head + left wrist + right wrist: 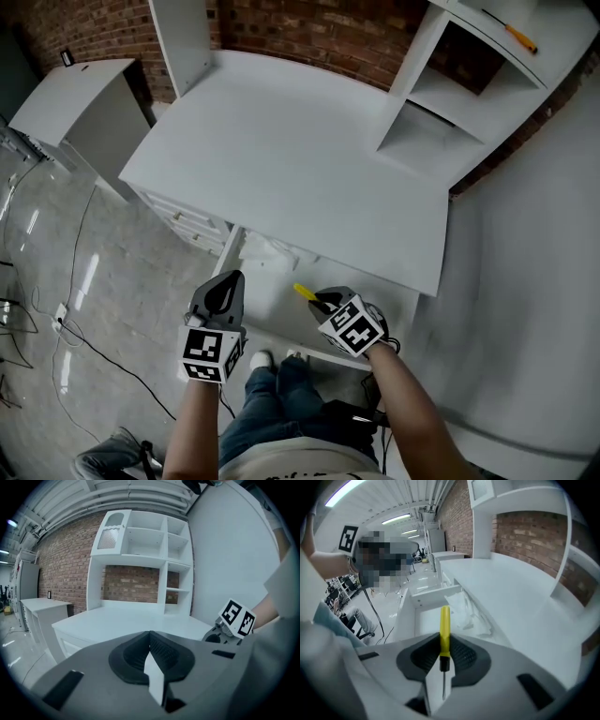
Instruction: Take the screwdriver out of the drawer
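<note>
**Gripping the screwdriver over the open drawer**

The right claw (444,656) is clenched on the screwdriver (445,625). Its pads pinch the tool where the yellow handle meets the dark collar. The handle sticks out ahead of the tips and the thin shaft runs back between the jaws. The screwdriver is clear of the drawer (277,317) and hangs above its pale floor, touching nothing but the pads.

The left claw (223,291) is closed with nothing in it. It hovers just left of the right one, apart from it, over the drawer's left side.

The drawer stands pulled out from under the bench (281,159). The bench's front edge overhangs the drawer's back part, where a crumpled white sheet (267,251) lies. The drawer's side walls rise on either side below the right claw.

Above the bench front the air is open. The benchtop is a wide white slab. It is bounded at the far right by a shelf unit (441,94), behind by a brick wall (309,28), and on the right by a plain white wall (534,281). An orange-handled tool (520,38) lies on top of the shelf unit. To the left, the floor (84,281) carries trailing cables.
</note>
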